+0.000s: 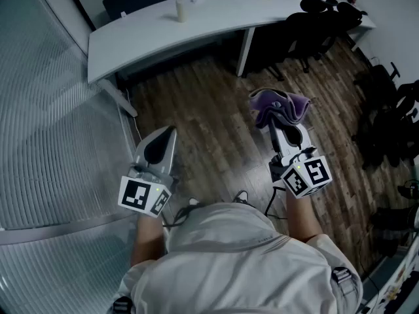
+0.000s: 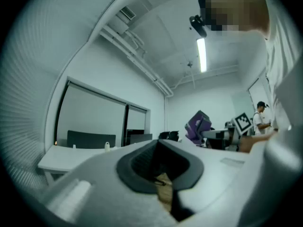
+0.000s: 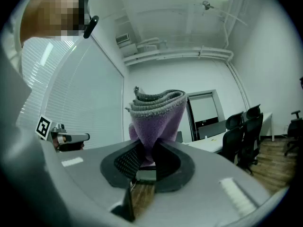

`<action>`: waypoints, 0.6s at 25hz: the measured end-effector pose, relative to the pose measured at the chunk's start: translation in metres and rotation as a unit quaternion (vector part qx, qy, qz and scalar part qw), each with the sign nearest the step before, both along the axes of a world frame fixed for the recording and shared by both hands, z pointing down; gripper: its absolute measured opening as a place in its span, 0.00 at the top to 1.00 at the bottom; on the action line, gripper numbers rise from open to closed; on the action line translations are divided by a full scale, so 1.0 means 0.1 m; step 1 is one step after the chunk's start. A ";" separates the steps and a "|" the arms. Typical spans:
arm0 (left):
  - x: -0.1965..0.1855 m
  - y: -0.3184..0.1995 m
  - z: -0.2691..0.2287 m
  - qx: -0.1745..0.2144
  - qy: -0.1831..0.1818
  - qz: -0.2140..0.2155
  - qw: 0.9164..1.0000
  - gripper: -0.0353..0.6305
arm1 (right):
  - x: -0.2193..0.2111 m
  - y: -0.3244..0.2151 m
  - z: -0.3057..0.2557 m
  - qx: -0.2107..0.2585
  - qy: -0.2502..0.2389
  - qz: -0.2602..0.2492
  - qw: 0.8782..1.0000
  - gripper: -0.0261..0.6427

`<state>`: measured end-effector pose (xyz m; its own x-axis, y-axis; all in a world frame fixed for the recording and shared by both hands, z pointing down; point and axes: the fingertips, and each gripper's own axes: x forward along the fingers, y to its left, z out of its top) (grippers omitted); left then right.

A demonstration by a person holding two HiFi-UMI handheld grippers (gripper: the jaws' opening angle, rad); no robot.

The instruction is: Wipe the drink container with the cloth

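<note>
Head view: both hand-held grippers are out over a dark wooden floor (image 1: 209, 129). I read the left gripper (image 1: 170, 133) as closed to a point and carrying nothing. The right gripper (image 1: 275, 124) is clamped on a bunched purple cloth (image 1: 280, 106). The drink container (image 1: 180, 9), a pale upright cylinder, stands on the curved white desk (image 1: 144, 38) across the room, well apart from both grippers. Black office chairs (image 1: 321, 15) crowd the desk's right end. A ribbed translucent wall (image 1: 52, 129) runs down my left.

Left gripper view: the left gripper (image 2: 161, 174) has its jaws pressed together, with nothing between the dark pads (image 2: 142, 162). Over them I make out the white desk (image 2: 61, 155) with a small pale container (image 2: 107, 146) on it. The purple cloth (image 2: 198, 124) shows off to the right, next to the right gripper's marker cube (image 2: 243, 121). A second person (image 2: 260, 117) stands in the far background. A strip light (image 2: 202, 54) glows on the ceiling.

Right gripper view: the right gripper (image 3: 147, 162) pinches the cloth (image 3: 154, 110) at its lower end. The folded layers fan out upright above the jaws. The left gripper (image 3: 68, 138) hangs level at the left, apart from the cloth. Office chairs (image 3: 246, 131) and a stretch of desk (image 3: 213, 140) sit at the right. I cannot pick out the container from this angle.
</note>
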<state>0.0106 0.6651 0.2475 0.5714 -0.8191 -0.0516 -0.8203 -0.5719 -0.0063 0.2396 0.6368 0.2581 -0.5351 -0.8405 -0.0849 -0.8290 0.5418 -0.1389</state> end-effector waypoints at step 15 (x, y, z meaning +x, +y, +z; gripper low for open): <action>0.07 0.01 0.03 -0.004 0.000 0.002 1.000 0.94 | 0.05 -0.01 0.02 -0.004 -0.006 -0.001 1.000 0.87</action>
<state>0.0174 0.6662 0.2502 0.5749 -0.8170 -0.0446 -0.8178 -0.5754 -0.0010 0.2446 0.6357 0.2602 -0.5362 -0.8397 -0.0856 -0.8257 0.5429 -0.1533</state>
